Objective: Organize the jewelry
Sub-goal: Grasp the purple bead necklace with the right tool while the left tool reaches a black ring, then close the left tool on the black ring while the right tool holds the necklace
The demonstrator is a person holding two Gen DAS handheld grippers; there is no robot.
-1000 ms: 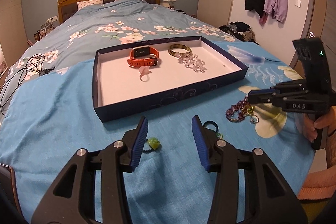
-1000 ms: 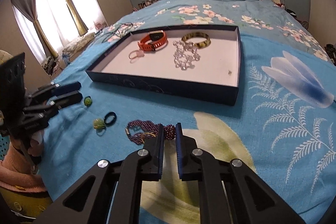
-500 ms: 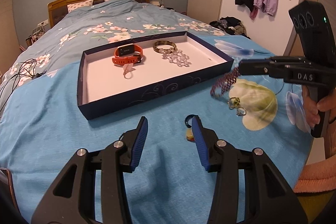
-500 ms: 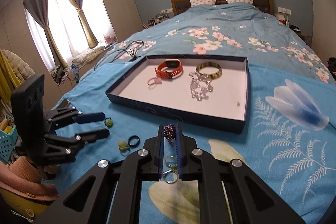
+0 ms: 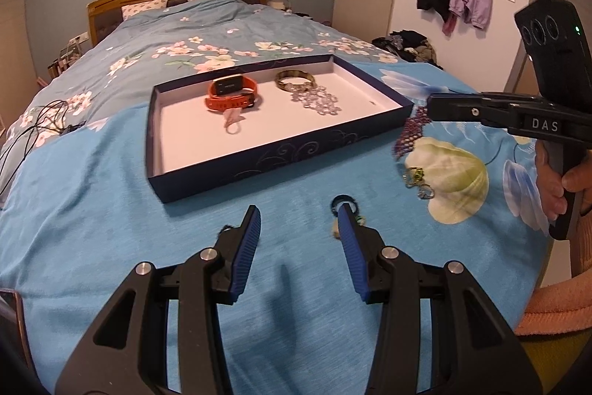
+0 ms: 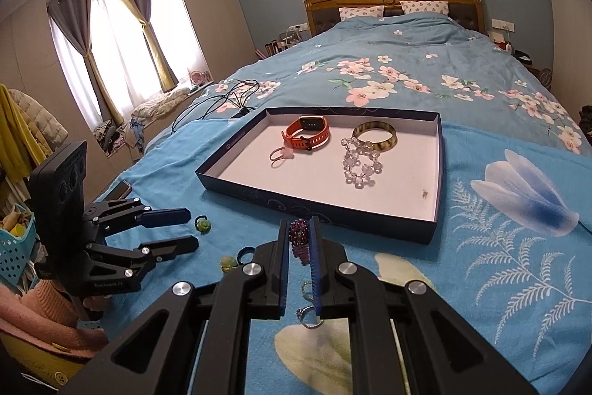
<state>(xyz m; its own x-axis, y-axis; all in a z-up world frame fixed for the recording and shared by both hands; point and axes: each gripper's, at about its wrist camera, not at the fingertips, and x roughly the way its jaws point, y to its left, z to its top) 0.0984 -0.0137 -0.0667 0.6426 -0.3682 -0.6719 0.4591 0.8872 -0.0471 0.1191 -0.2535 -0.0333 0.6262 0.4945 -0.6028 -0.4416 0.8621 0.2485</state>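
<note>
Right now the right gripper (image 6: 299, 239) has its fingers pinched narrow on the purple bead bracelet (image 6: 299, 235), which hangs clear of the blue bedspread (image 5: 92, 210) just short of the near wall of the tray (image 5: 281, 158); the left-wrist view shows the beads dangling below the fingertips beside the tray's right corner. Inside the tray already lie an orange watch (image 6: 307, 134), a tortoiseshell bangle (image 6: 374, 135), a clear crystal bracelet (image 6: 360, 163) and a small pink ring (image 6: 280, 155). The left gripper (image 5: 298, 228) hovers with its fingers wide and empty, on the near side of the tray, close to a black ring (image 5: 344, 201). To place the bracelet well, I would judge it best to carry it high enough that the hanging loop clears the tray's wall, then bring it down over the bare floor toward the tray's right side, away from the crystal bracelet, and release only once the beads rest on the floor, so they do not snag or tangle. A few small rings (image 5: 418, 178) lie on the bedspread outside the tray.
</note>
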